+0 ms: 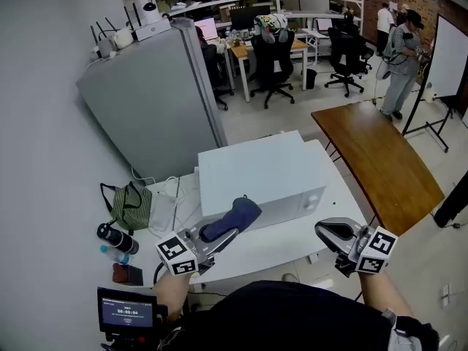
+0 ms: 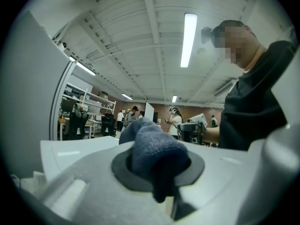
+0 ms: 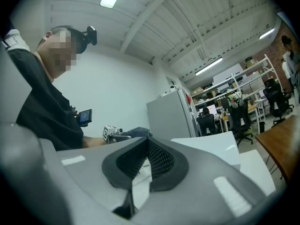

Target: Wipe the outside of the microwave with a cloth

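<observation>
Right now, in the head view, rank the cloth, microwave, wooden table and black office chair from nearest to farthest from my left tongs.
1. cloth, clamped in the left tongs
2. microwave, just ahead, under the cloth's far end
3. wooden table, off to the right
4. office chair, far back in the room

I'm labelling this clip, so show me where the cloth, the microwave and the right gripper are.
cloth (image 1: 232, 216): head view, middle of the bunched blue fabric.
microwave (image 1: 252, 168): head view, its white top panel.
right gripper (image 1: 326, 230): head view, midway between its fingertips.
</observation>
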`<state>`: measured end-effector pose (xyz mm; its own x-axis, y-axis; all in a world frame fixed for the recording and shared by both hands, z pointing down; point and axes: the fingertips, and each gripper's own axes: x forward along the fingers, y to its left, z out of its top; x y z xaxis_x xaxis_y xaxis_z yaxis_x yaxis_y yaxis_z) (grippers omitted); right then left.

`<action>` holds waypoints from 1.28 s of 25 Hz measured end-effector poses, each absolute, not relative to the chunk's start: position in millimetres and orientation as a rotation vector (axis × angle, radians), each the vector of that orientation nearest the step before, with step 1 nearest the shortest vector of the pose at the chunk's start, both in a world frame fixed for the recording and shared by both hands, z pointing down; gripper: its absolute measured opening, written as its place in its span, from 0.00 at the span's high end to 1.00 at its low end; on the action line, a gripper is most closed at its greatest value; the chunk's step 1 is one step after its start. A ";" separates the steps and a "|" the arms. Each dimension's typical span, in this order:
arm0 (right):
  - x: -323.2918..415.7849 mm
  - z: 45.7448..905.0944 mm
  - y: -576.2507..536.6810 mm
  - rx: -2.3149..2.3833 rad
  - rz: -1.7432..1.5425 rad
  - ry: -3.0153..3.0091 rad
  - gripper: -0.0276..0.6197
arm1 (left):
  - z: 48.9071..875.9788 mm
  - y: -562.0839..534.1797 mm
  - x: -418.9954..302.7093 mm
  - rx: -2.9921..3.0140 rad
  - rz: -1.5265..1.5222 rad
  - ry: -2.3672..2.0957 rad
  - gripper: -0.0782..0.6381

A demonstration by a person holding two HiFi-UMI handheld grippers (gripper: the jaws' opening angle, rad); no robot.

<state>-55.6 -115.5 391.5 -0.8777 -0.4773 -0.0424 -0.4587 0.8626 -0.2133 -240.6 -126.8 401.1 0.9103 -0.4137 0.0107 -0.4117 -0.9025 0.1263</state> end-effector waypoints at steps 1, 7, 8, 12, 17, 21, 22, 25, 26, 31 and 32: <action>-46.2 392.9 -133.1 -0.730 -0.290 2.940 0.95 | 396.6 -152.6 -232.4 2.962 0.018 -0.662 0.81; 29.7 405.5 -224.7 -0.711 -0.304 2.905 0.95 | 404.7 -313.9 -161.1 3.014 0.374 -0.717 0.81; 46.6 410.6 -233.8 -0.736 -0.321 2.893 0.95 | 412.4 -339.3 -143.8 3.015 0.455 -0.699 0.81; 115.1 437.6 -250.7 -0.890 -0.405 2.826 0.95 | 460.4 -438.7 -85.7 2.965 0.823 -0.636 0.81; 188.8 474.8 -249.4 -1.115 -0.521 2.710 0.95 | 516.8 -519.0 -33.7 2.853 1.149 -0.549 0.81; 209.9 491.4 -247.2 -1.197 -0.571 2.662 0.95 | 549.6 -544.9 -29.7 2.758 1.289 -0.511 0.81; 211.1 492.6 -247.3 -1.204 -0.576 2.659 0.95 | 549.7 -548.5 -30.4 2.746 1.258 -0.513 0.81; 208.0 490.1 -249.2 -1.205 -0.576 2.661 0.95 | 548.1 -547.5 -38.8 2.736 1.224 -0.487 0.81; 204.5 487.9 -250.8 -1.200 -0.572 2.665 0.95 | 548.2 -545.1 -45.8 2.735 1.227 -0.481 0.81; 167.7 477.3 -259.7 -1.142 -0.540 2.724 0.95 | 551.6 -527.6 -125.4 2.682 1.202 -0.541 0.81; 157.8 475.2 -261.0 -1.127 -0.535 2.740 0.95 | 552.7 -522.8 -149.4 2.663 1.201 -0.565 0.81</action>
